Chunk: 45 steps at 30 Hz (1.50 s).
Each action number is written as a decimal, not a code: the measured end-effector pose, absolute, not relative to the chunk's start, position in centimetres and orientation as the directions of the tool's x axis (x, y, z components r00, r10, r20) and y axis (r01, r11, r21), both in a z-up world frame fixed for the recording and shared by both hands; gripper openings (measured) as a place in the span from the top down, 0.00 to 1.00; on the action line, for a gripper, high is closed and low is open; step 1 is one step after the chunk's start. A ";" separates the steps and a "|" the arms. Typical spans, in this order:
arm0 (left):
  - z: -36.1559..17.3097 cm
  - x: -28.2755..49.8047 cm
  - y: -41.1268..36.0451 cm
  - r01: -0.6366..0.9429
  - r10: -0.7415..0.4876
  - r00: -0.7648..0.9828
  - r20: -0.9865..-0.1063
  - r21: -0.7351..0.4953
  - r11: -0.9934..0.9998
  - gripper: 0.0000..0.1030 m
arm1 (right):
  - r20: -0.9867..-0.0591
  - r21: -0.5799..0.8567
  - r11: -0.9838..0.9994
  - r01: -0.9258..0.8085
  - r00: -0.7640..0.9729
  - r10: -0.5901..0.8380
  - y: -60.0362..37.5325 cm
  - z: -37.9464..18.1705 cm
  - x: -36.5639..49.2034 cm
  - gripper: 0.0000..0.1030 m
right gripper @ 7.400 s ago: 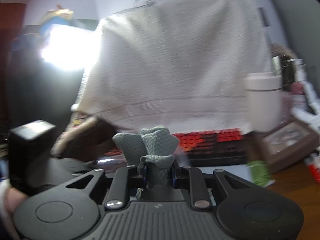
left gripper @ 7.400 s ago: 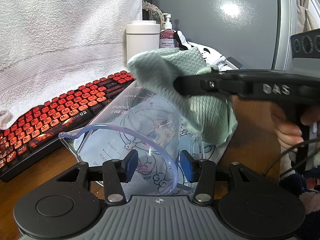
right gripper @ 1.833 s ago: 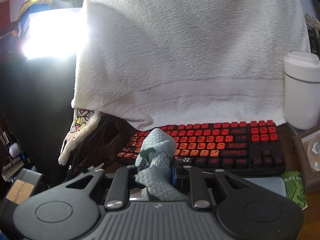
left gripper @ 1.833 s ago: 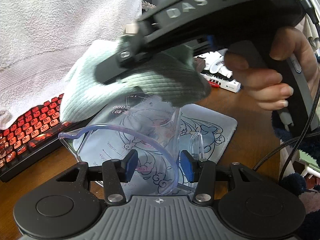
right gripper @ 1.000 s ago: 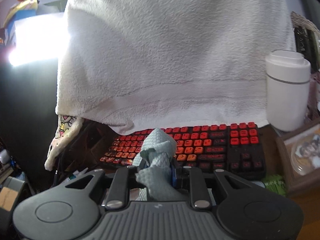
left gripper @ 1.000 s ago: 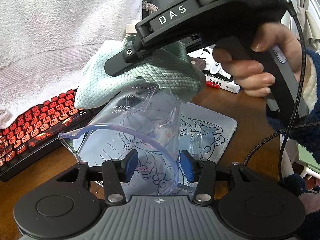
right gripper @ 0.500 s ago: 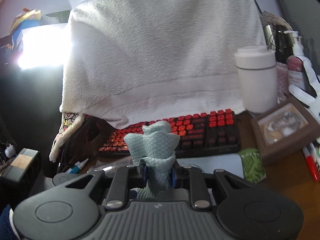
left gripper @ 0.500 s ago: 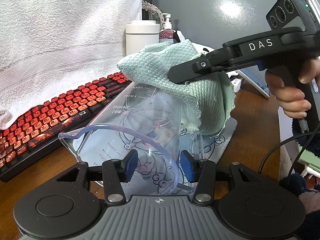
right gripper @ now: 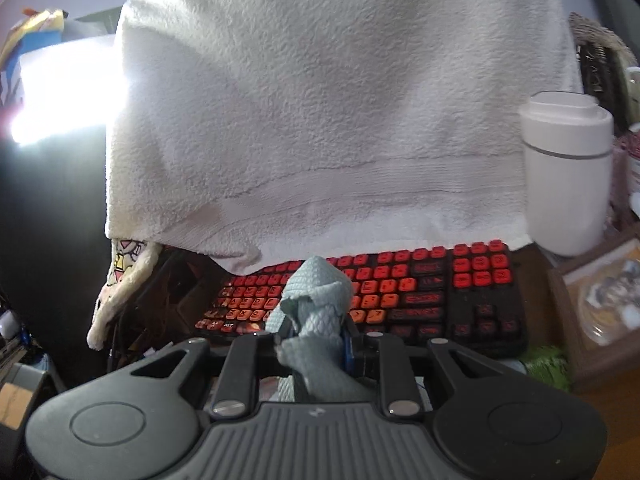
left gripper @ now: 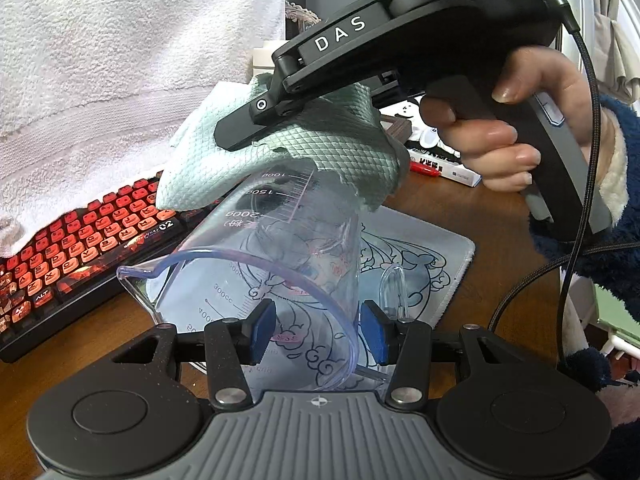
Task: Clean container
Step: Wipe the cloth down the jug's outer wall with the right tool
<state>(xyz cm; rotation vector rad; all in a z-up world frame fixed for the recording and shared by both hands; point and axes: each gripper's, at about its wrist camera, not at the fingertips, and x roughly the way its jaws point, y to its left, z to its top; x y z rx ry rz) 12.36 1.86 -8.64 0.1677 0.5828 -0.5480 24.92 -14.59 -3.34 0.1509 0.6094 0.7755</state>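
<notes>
Since half a second ago the right hand-held gripper (left gripper: 240,136), clenched on a green cloth (left gripper: 320,152), has swung back over the measuring cup (left gripper: 272,264). The left hand-held gripper (left gripper: 318,332) grasps the cup's rim, its base tilted up-away, touching the cloth.

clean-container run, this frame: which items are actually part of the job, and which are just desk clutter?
In the job:
- clear measuring cup, held in the left gripper
- green cloth, clamped in the right gripper, draped over the cup's base

Lying about:
- red keyboard
- white towel
- white canister
- printed mat
</notes>
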 end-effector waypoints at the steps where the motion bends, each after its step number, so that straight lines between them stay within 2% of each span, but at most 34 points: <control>1: -8.6 12.3 1.8 0.535 -0.442 0.698 -0.564 0.001 0.845 0.55 | -0.461 0.339 0.714 -0.613 0.554 0.694 -14.4 -3.3 24.9 0.80; 9: -8.7 12.3 1.8 0.535 -0.441 0.698 -0.564 0.002 0.845 0.55 | -0.401 0.353 0.694 -0.628 0.568 0.718 -18.5 -4.4 21.5 0.80; 17: -8.6 12.2 1.9 0.535 -0.441 0.698 -0.564 0.002 0.845 0.55 | -0.366 0.445 0.680 -0.583 0.575 0.732 -21.6 -5.8 20.3 0.80; 25: -8.6 12.2 2.0 0.534 -0.440 0.698 -0.564 0.002 0.845 0.55 | -0.328 0.383 0.686 -0.618 0.604 0.727 -18.5 -4.9 19.5 0.80; 35: -8.6 12.8 2.6 0.535 -0.442 0.698 -0.564 -0.001 0.845 0.55 | -0.305 0.339 0.567 -0.751 0.482 0.821 -15.5 -4.7 16.8 0.80; 41: -8.7 13.3 3.1 0.535 -0.442 0.698 -0.564 -0.001 0.845 0.55 | -0.319 0.320 0.699 -0.639 0.622 0.715 -17.7 -4.7 18.4 0.80; 45: -8.9 13.7 3.3 0.535 -0.442 0.698 -0.564 -0.001 0.845 0.55 | -0.321 0.369 0.725 -0.582 0.652 0.687 -19.6 -5.1 19.8 0.80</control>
